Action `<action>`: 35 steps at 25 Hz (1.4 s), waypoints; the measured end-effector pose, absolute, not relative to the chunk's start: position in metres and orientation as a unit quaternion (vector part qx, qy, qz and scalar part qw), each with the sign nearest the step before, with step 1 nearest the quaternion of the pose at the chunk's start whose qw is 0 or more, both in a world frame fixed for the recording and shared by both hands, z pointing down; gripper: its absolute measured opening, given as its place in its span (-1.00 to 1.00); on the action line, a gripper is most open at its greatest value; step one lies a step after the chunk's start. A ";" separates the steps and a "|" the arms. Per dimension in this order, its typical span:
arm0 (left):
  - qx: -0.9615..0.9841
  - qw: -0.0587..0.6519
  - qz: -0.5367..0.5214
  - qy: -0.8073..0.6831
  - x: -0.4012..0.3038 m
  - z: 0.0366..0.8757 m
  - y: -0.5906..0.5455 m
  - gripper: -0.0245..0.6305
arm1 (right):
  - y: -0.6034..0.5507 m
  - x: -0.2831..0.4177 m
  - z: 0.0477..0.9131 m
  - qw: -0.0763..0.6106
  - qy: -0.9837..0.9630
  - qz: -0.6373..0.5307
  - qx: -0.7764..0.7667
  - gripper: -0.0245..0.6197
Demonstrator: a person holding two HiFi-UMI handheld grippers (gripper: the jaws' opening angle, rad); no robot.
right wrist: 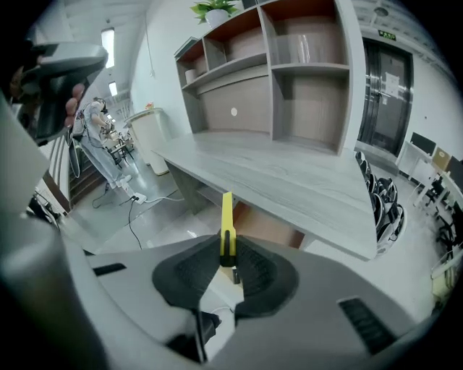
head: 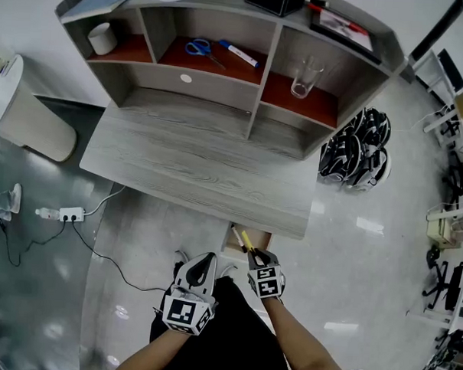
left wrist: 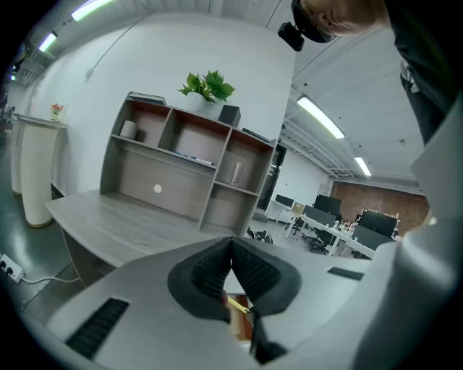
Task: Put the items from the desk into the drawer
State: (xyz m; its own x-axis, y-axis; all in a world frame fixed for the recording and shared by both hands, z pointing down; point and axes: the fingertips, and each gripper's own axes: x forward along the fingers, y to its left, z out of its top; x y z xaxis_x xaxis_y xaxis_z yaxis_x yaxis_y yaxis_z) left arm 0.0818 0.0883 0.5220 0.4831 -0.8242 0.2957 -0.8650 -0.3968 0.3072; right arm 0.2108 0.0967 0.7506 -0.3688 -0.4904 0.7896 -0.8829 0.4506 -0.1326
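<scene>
One yellow tool (right wrist: 227, 224) clamped in right gripper (right wrist: 226, 264), drawer (head: 260, 237) just at its 12 o'clock; left gripper (left wrist: 231, 264) closed, empty. Next: lower in, open jaws.

We see a grey wood worktop (head: 201, 167), shelf unit (head: 265, 74) along its back, glossy pale floor (head: 366, 255), white wall (left wrist: 130, 65), ceiling strip lights (left wrist: 318, 117), office desks (left wrist: 325, 233) beyond.

You're working in bright, even light from the long white ceiling strip lamps (left wrist: 318, 115), which leave small glare patches on the glossy pale floor (head: 365, 224) and only soft shadow beside the grey wood-grain desk (head: 201, 167). Both gripper views bow at the edges, with dark corners. Up close, the grey body of your right tool (right wrist: 227, 253) blurs, while the slim yellow stick (right wrist: 227, 213) reads sharp.
</scene>
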 end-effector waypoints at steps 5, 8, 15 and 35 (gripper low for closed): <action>0.824 0.220 0.046 -0.521 0.079 0.530 0.092 -0.88 | 0.084 0.214 0.775 0.373 -0.775 0.266 0.436 -0.69; 0.826 0.215 0.051 -0.518 0.079 0.536 0.093 -0.88 | 0.077 0.217 0.789 0.389 -0.772 0.247 0.437 -0.69; 0.837 0.214 0.061 -0.500 0.090 0.554 0.087 -0.88 | 0.075 0.212 0.826 0.397 -0.767 0.281 0.417 -0.69; 0.836 0.209 0.094 -0.498 0.079 0.578 0.086 -0.88 | 0.070 0.215 0.913 0.440 -0.749 0.326 0.372 -0.69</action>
State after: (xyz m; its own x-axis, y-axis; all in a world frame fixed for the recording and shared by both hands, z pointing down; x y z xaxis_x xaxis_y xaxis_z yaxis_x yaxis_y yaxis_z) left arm 0.0795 0.0862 0.5779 0.4856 -0.7939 0.3659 -0.8728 -0.4163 0.2549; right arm 0.2146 0.0701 0.9133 -0.3358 -0.2700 0.9024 -0.8447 0.5103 -0.1617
